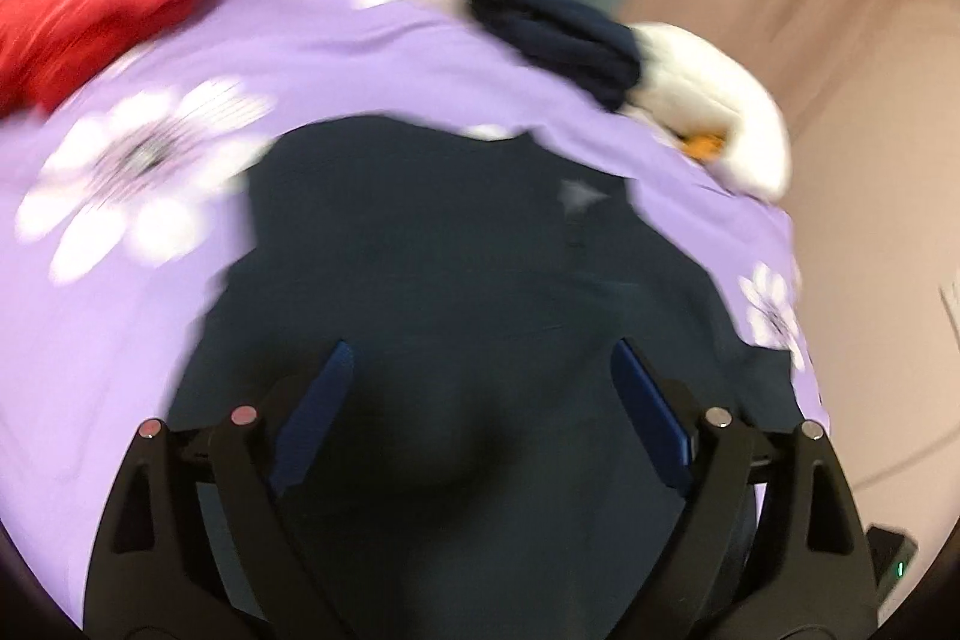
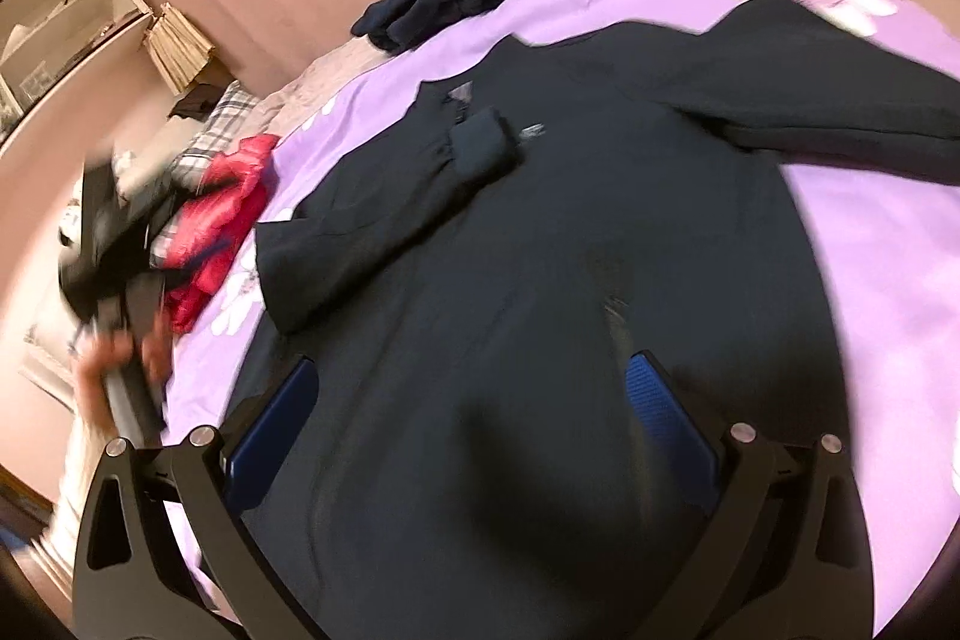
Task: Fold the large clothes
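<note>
A dark navy top (image 2: 600,232) lies spread on a purple flowered bedspread (image 1: 150,310), filling the middle of both views. 1 sleeve (image 2: 390,196) is folded in across the chest, its cuff resting near a small chest logo (image 2: 531,131); the other sleeve (image 2: 852,100) runs out sideways toward the edge of the right wrist view.

The left gripper (image 1: 483,358) hangs over the lower body of the top with its 2 blue pads (image 1: 318,412) spread wide and nothing between them. The right gripper (image 2: 474,394) is likewise released, its jaws wide apart above the dark cloth and not pinching it. At the left of the right wrist view a hand (image 2: 114,358) holds the other tool, blurred.

The cloth looks soft, limp and fairly thick, probably a sweatshirt: light enough to lift, but it will sag and drag, so 1 pinch would bunch it. Good holds would likely be the hem corners or the shoulder seam, 1 per gripper, to carry a fold over evenly. The outstretched sleeve seems the next part to bring in, taken near the cuff.

A red garment (image 1: 120,4), a dark folded bundle (image 1: 552,34) and a white plush toy (image 1: 714,100) lie well apart from the top, near the bed's far side.
</note>
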Demonstrator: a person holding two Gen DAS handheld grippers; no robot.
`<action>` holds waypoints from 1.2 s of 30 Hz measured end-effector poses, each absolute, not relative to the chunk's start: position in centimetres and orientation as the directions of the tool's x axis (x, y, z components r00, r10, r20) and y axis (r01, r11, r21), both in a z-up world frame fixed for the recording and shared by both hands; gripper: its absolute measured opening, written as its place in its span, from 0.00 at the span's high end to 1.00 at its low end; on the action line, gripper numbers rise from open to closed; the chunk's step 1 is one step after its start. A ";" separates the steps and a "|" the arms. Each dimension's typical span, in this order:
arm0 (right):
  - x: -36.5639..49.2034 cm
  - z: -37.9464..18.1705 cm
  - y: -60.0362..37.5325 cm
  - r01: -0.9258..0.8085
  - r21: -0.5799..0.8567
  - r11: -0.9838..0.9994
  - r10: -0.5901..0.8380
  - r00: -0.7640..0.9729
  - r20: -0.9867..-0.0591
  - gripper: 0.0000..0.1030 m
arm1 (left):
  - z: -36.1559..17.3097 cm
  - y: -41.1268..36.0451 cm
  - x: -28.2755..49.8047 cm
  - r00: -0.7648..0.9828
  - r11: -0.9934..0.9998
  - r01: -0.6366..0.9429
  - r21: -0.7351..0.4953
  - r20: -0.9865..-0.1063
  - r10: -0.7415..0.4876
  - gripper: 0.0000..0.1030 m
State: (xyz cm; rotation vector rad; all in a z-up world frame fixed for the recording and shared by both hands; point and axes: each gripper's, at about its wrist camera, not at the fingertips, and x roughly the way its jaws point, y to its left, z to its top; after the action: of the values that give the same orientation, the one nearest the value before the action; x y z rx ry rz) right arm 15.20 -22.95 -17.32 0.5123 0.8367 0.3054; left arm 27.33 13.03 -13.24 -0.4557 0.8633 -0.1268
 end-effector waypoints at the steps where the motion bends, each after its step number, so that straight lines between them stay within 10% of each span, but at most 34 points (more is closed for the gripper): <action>1: 16.4 -17.5 -22.8 -0.061 0.563 0.824 0.471 0.627 -0.621 0.01 | -14.2 14.7 26.9 0.641 0.884 -0.106 -0.454 -0.711 -0.288 0.14; 13: 33.7 -20.6 -19.8 0.070 0.561 0.825 0.426 0.576 -0.697 0.01 | -22.2 23.0 25.4 0.585 0.627 -0.244 -0.739 -0.628 -0.513 0.14; 15: 34.5 -21.5 -19.4 0.108 0.576 0.810 0.426 0.567 -0.705 0.15 | -22.9 23.0 26.1 0.593 0.585 -0.246 -0.773 -0.597 -0.540 0.14; 17: 35.4 -22.3 -19.2 0.147 0.554 0.819 0.386 0.572 -0.724 0.59 | -23.5 22.9 26.8 0.609 0.557 -0.260 -0.789 -0.581 -0.540 0.13; 20: 36.0 -22.6 -19.6 0.158 0.545 0.823 0.367 0.583 -0.725 0.86 | -24.5 23.0 28.3 0.637 0.482 -0.281 -0.830 -0.537 -0.553 0.11; 36: 29.9 -18.4 -28.2 0.265 0.522 0.811 0.161 0.757 -0.634 0.91 | -24.9 24.0 35.4 0.733 0.287 -0.315 -0.905 -0.424 -0.533 0.07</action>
State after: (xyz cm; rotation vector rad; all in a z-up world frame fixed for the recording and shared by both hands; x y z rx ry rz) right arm 29.94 -28.20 -18.39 0.6368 0.7228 -0.0607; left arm 35.37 24.00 -24.94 -1.3101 0.7909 -0.1679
